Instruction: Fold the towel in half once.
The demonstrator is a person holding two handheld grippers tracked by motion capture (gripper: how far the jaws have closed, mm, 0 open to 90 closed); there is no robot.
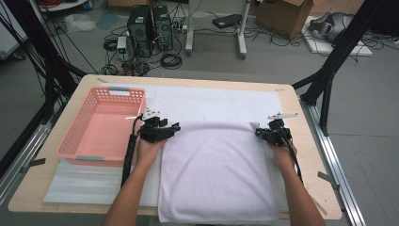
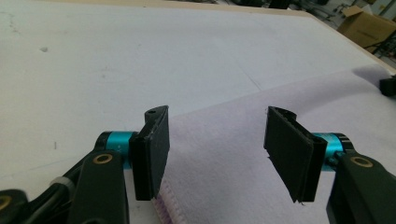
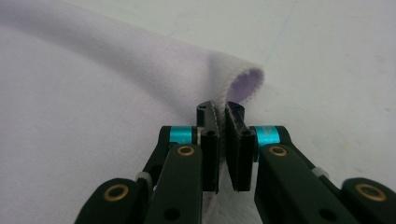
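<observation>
Towel [image 1: 216, 174] flat mid-table, basket [image 1: 101, 127] at left. My right gripper [image 3: 222, 112] clamped on far right corner; my left gripper [image 2: 215, 140] apart over far left corner, unclamped. Risk: lifting now drags towel askew, one corner loose.

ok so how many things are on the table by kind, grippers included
towel: 1
basket: 1
white mat: 1
grippers: 2, left gripper and right gripper
total: 5
</observation>
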